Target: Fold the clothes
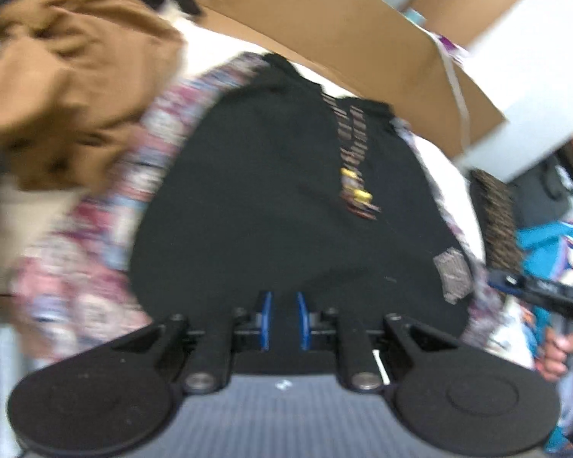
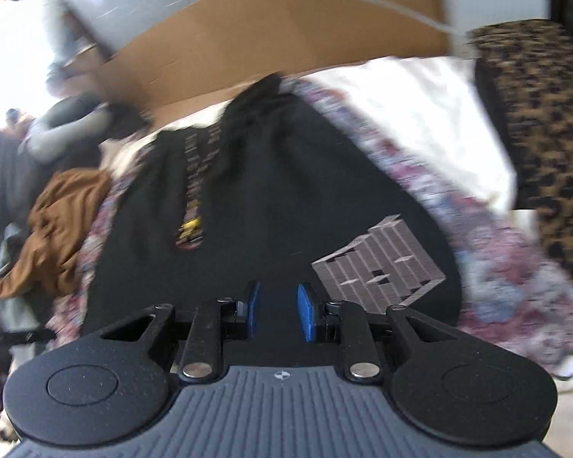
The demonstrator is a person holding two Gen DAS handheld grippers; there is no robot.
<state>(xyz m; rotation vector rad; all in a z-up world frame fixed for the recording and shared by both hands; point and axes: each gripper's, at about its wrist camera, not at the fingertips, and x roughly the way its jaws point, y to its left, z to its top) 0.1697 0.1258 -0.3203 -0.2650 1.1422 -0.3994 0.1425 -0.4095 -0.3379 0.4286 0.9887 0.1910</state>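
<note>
A black T-shirt [image 1: 271,191] with a printed column of text and a grey cube graphic [image 2: 378,267] lies spread on a floral bedsheet [image 1: 95,252]. It also shows in the right wrist view [image 2: 271,206]. My left gripper [image 1: 284,316] hangs just above the shirt's near edge, its blue pads a small gap apart with black cloth between them. My right gripper [image 2: 277,311] is over the near edge too, beside the cube graphic, its pads a little apart. Both views are motion-blurred.
A brown garment [image 1: 65,76] is heaped to the left on the bed; it also shows in the right wrist view [image 2: 61,225]. A cardboard box [image 1: 324,26] stands behind the shirt. A leopard-print cloth [image 2: 542,122] lies at right. The right gripper's body [image 1: 542,294] shows at the left view's edge.
</note>
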